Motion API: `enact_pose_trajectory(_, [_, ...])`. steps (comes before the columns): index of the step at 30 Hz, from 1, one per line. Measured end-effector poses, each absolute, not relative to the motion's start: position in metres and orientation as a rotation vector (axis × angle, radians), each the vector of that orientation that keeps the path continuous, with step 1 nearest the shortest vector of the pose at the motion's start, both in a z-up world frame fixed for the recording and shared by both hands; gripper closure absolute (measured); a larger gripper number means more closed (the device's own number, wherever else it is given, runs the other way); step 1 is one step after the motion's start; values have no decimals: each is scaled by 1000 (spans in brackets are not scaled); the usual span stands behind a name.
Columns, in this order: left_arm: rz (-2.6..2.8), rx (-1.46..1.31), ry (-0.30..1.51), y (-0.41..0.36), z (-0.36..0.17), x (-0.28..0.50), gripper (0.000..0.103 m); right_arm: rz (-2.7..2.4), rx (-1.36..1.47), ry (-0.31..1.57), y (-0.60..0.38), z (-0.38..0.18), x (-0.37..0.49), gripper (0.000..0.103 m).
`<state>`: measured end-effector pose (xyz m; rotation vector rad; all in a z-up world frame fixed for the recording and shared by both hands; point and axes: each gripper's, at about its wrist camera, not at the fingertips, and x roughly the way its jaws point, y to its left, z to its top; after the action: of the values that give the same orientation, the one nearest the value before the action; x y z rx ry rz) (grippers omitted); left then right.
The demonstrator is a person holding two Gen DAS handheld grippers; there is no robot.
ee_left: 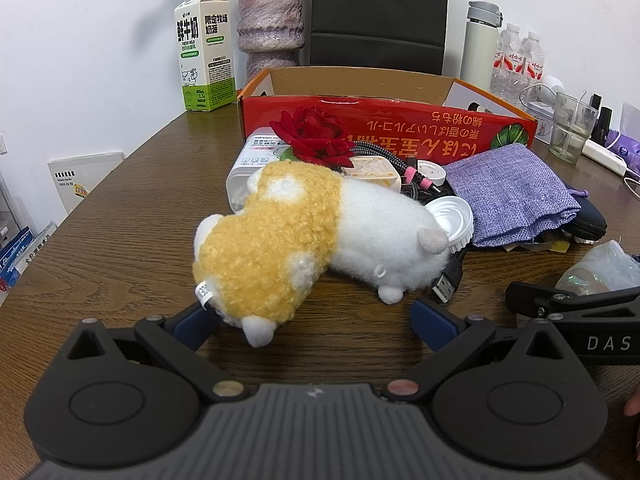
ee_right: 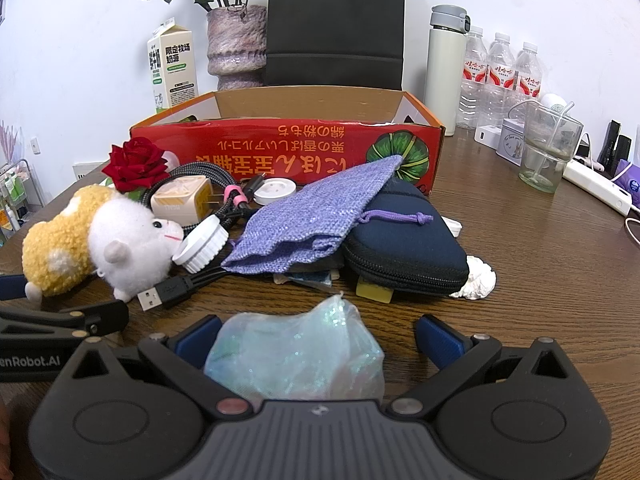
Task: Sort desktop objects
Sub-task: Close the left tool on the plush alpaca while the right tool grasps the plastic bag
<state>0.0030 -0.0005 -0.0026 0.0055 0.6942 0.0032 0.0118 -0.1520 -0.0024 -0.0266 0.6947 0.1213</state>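
Observation:
A yellow and white plush toy lies on the wooden table, in front of a red cardboard box. My left gripper is open, its fingers on either side of the toy's near end. My right gripper is open around a pale shimmery pouch that lies between its fingers. Behind are a red fabric rose, a beige charger plug with braided cable, a white jar lid, a purple cloth bag and a dark blue zip case. The toy also shows in the right wrist view.
A milk carton, a purple vase and a black bag stand behind the box. A thermos, water bottles, a glass cup and a power strip line the right side.

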Motion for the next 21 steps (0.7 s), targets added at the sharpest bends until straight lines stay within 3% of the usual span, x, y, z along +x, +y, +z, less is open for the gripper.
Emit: enact_pose_trajectory(21, [4,8,694,-2,-5,4,0,114,-23,695,-153,-2,12,0])
